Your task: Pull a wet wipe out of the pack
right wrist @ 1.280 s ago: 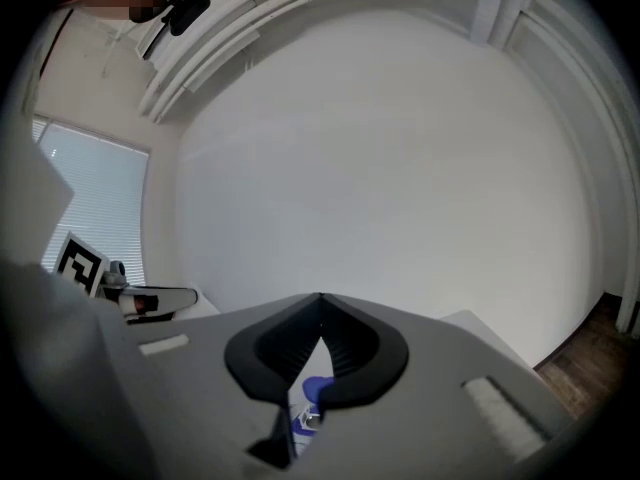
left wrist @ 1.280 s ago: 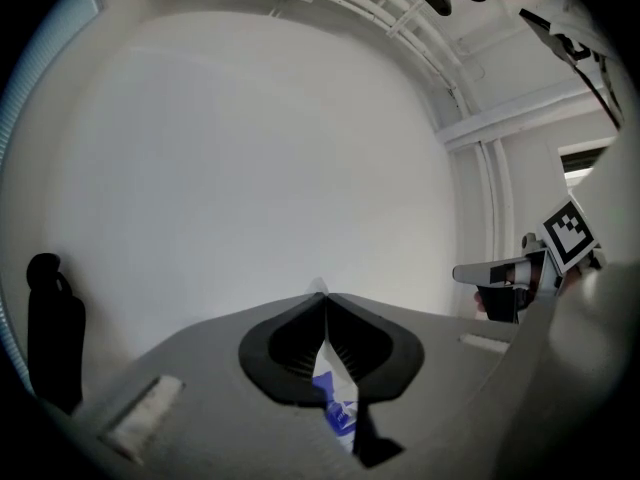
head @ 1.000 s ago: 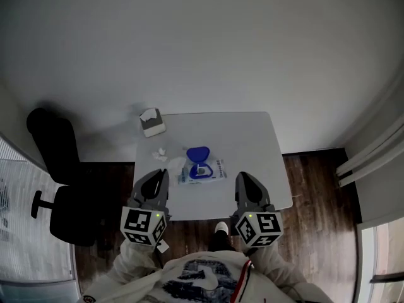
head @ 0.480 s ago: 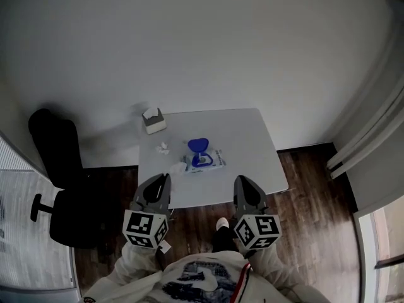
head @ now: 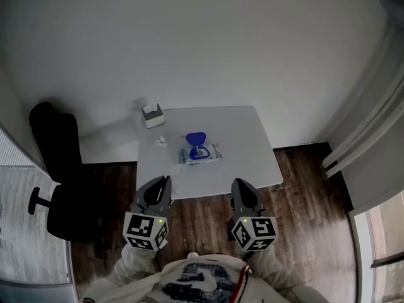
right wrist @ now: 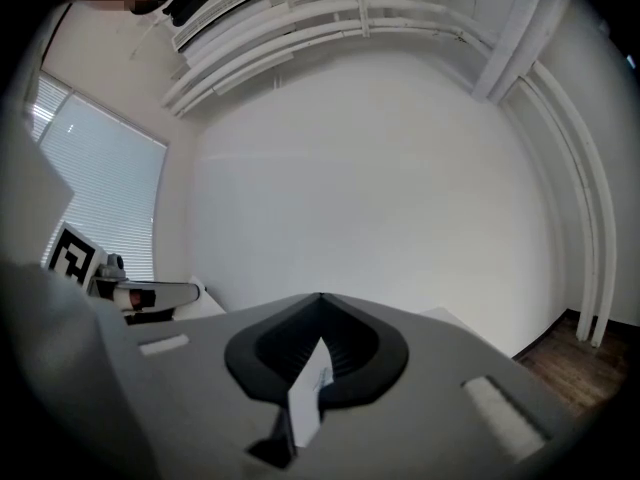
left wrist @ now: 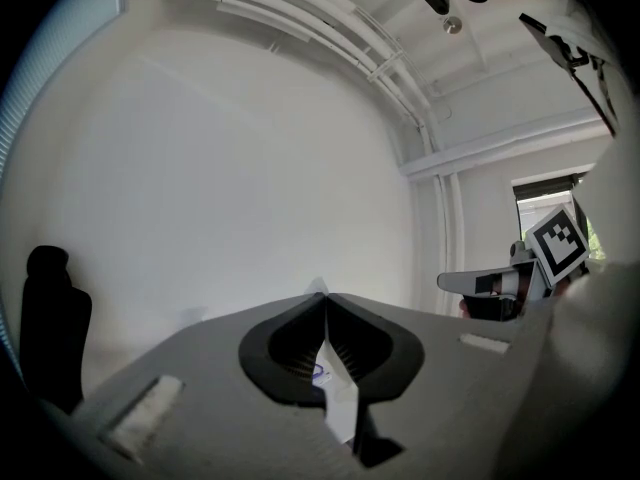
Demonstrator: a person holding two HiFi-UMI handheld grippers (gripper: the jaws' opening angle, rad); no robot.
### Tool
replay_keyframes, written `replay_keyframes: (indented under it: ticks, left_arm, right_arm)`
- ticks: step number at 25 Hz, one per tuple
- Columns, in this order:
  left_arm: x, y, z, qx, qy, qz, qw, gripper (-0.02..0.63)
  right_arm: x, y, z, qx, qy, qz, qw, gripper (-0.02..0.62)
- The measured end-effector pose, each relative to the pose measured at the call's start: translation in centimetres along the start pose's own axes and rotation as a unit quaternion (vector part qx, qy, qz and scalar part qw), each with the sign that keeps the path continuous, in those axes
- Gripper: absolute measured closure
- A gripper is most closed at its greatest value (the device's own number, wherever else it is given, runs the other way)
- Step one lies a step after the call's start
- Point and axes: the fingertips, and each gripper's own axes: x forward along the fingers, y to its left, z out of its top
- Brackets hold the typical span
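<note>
The wet wipe pack (head: 201, 153) lies in the middle of the white table (head: 246, 150), its blue lid standing open. A small crumpled wipe (head: 161, 142) lies to its left. Both grippers hang level over the wooden floor, short of the table's near edge and apart from the pack. My left gripper (head: 163, 182) has its jaws closed tip to tip, with nothing held, as the left gripper view (left wrist: 325, 296) shows. My right gripper (head: 237, 183) is likewise shut and empty (right wrist: 321, 296). Each gripper view shows the other gripper at its side.
A tissue box (head: 152, 115) stands at the table's far left corner. A black office chair (head: 55, 169) is on the floor to the left. White walls lie beyond the table, window blinds (head: 19, 169) at the left, and a pale frame (head: 360, 137) at the right.
The view has pulled back from the table: both grippers, earlier over its near edge, now hang over the wooden floor, and the table with the pack lies farther off.
</note>
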Motion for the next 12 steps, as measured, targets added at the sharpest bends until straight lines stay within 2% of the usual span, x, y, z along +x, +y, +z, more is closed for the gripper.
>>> replay_keyframes:
  ticks: [12]
  left_arm:
    - [-0.4, -2.1, 0.9, 0.002, -0.004, 0.016, 0.9999, 0.597]
  right_arm:
    - [-1.1, -1.1, 0.4, 0.005, -0.001, 0.021, 1.0, 0.594]
